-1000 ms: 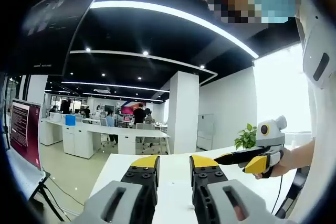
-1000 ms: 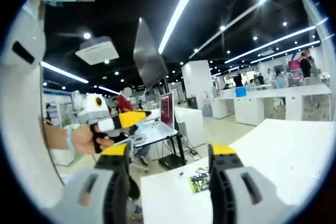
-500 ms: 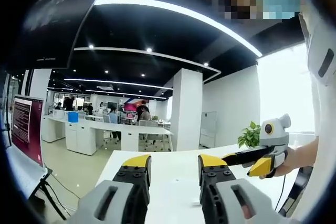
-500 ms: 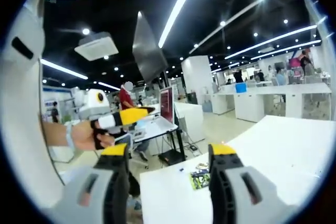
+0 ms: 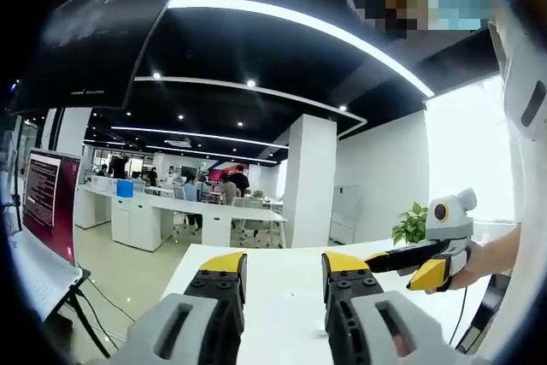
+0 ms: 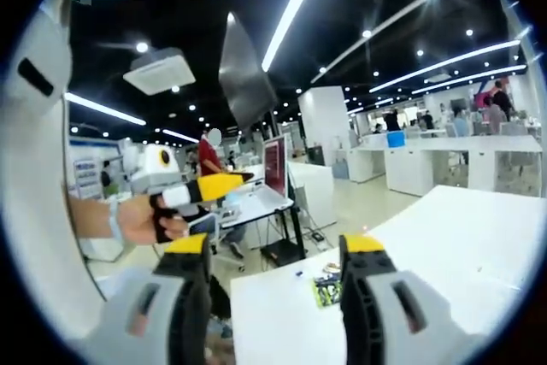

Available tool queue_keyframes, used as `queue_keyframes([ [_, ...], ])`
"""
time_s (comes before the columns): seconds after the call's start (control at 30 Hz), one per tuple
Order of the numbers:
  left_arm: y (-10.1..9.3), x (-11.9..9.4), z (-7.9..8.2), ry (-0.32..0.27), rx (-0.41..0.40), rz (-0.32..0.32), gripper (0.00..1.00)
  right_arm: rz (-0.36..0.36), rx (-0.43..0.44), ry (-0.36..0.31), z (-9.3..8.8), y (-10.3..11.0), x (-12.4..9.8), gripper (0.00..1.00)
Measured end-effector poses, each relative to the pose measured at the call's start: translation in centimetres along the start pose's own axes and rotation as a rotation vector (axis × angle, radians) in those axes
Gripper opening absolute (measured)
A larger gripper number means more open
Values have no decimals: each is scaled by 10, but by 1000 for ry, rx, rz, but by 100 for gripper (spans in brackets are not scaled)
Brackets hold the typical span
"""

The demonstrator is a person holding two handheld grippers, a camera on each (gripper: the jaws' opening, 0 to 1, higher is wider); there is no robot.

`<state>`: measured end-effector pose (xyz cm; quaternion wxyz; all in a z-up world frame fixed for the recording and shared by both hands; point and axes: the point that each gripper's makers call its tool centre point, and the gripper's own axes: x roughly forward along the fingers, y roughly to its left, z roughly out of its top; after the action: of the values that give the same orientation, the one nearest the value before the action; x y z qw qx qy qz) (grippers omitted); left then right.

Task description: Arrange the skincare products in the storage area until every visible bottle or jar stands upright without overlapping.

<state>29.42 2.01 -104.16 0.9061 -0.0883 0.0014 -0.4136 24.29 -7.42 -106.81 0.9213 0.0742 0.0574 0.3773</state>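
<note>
Left gripper [image 5: 282,267]: jaws apart, holding nothing | Right gripper [image 6: 273,250]: jaws apart, holding nothing | White table [image 5: 282,262] past your jaws at 12 o'clock; green packet [image 6: 325,294] between right jaws | Bottles/jars: location cannot be told, aim lower | Judgement: likely rigid, smooth, slippery; glass may break; grip mid-body, below cap.

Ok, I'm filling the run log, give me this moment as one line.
left gripper: open, raised | right gripper: open, raised | white table: no skincare products in view
</note>
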Motion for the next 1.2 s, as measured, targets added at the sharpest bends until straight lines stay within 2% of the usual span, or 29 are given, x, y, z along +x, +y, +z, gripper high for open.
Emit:
queue_keyframes([
  [0.53, 6, -2, 0, 8, 12, 9, 35, 24, -3, 15, -4, 1, 9, 60],
  [0.73, 7, -1, -11, 29, -11, 8, 38, 16, -2, 15, -4, 0, 8, 60],
  [0.9, 4, 5, -32, 68, -43, 6, 51, -14, 9, 34, -11, -7, 3, 61],
  [0.93, 3, 6, -43, 108, -65, 8, 55, -24, 10, 39, -14, -9, 2, 61],
  [1.03, 6, 8, -60, 168, -60, 39, 71, -38, 14, 56, -20, -12, 0, 62],
  [1.2, 3, 11, -75, 214, -98, 34, 84, -66, 33, 78, -30, -20, -5, 65],
])
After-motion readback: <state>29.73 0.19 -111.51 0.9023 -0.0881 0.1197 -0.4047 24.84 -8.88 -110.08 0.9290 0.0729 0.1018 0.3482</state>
